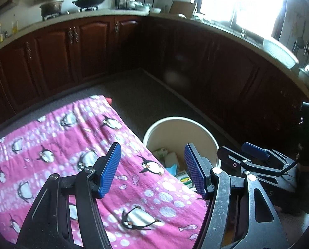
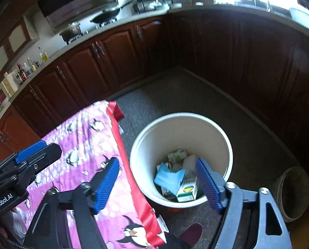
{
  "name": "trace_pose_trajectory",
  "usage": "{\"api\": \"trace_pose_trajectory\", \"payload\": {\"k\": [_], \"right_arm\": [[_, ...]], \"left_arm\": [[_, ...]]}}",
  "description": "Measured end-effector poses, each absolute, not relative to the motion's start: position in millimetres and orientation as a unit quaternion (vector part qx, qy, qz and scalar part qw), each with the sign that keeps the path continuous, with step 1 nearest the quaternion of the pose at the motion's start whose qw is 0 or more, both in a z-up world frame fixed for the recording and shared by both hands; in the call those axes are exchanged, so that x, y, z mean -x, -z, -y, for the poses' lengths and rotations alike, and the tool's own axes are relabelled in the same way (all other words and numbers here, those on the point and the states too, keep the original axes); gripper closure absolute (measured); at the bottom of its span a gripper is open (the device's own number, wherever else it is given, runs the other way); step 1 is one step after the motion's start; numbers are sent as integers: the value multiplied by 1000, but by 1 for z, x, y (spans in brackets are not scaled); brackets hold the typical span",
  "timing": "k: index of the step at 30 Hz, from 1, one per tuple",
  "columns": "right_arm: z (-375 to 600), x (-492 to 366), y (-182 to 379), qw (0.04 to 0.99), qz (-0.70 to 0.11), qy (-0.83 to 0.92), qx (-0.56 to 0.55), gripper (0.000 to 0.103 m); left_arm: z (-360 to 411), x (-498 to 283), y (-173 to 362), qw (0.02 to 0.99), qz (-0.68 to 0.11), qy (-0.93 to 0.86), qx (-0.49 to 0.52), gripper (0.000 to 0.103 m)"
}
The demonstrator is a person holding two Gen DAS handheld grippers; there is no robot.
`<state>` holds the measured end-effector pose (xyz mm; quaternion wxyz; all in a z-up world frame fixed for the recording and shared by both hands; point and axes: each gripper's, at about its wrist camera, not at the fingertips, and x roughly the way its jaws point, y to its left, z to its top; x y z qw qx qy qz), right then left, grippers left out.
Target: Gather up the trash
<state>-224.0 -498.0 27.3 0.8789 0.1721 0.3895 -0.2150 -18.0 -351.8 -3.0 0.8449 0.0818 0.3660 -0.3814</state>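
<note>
A cream round bin [image 2: 179, 124] stands on the floor beside a table draped in a pink penguin cloth [image 2: 86, 145]. Inside lie a green and white carton [image 2: 187, 191], a blue face mask [image 2: 169, 178], another small carton [image 2: 176, 154] and white paper. My right gripper [image 2: 157, 184] is open and empty, hovering above the bin's near rim. My left gripper [image 1: 152, 170] is open and empty, above the cloth's right edge [image 1: 71, 145], with the bin [image 1: 181, 124] just past it. The right gripper shows at the right of the left wrist view [image 1: 256, 153].
Dark wooden cabinets [image 2: 104, 66] and a countertop with a wok [image 2: 106, 14] and a pot wrap the room. A grey mat [image 2: 175, 95] covers the floor. A dull round basin [image 2: 295, 193] sits on the floor at the right. A dark red shoe [image 2: 192, 232] is below the bin.
</note>
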Motion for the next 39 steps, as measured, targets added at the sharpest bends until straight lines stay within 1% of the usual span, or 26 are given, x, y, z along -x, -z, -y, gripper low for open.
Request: {"api": "trace_pose_trajectory", "payload": {"k": [2,3,5,6,9,16,21,29,35,39], "right_arm": [[493,225,-37,885,-375,220,-165,24],[490,226,-40,887,-370,222,-163,23],[484,229,-49,894,-354,226,-158,23],[481,230,-53,897,-345,229,-155,21],[470,233,-66,905,-324,240,-137,15],[444,243,-88,917,-284,261,-106,12],[430,249,-94,921,-270,264,-93,6],[421,257,-95,924,-262,262,-97,4],[418,261,-96,924,-260,262,-103,4],[419,265,-97,924,-256,265,-106,4]], "left_arm": [[345,18,-3,850,-358,379,-76,39],[340,17,-7,852,-354,378,-72,33],[329,18,-15,858,-344,376,-63,25],[325,18,-17,860,-341,375,-60,24],[313,20,-24,865,-333,373,-52,24],[289,30,-42,878,-303,367,-44,24],[276,40,-55,890,-274,361,-42,24],[268,51,-60,897,-262,353,-46,24],[269,60,-59,909,-248,327,-72,24],[267,60,-56,906,-254,331,-67,24]]}}
